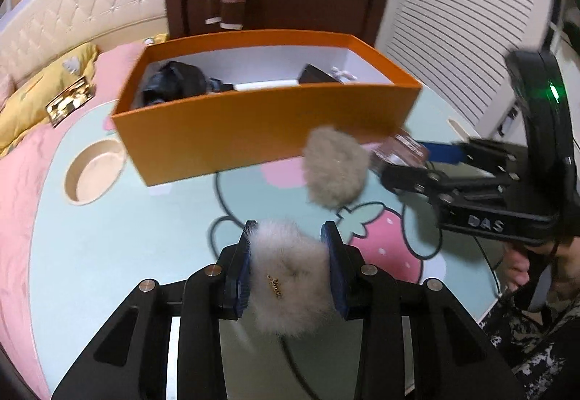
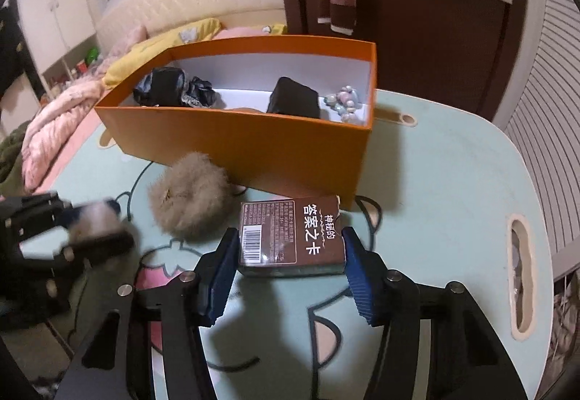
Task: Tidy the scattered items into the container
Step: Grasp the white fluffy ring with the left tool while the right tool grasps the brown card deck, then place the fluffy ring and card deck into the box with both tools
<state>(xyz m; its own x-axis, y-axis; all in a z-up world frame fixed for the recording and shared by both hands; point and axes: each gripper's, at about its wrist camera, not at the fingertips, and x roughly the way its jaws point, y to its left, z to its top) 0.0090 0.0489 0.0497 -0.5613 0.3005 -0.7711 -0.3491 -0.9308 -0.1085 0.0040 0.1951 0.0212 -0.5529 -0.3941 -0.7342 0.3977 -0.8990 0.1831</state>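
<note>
Pale pompom [image 1: 290, 276] clamped between left fingers [image 1: 241, 276]

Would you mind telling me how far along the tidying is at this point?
Partly done. The orange box already holds black bundles, a black block and beads. In hand: the left gripper clamps a pale fluffy pom-pom; the right gripper grips the brown card box. Left: a grey-brown pom-pom on the table.
</note>
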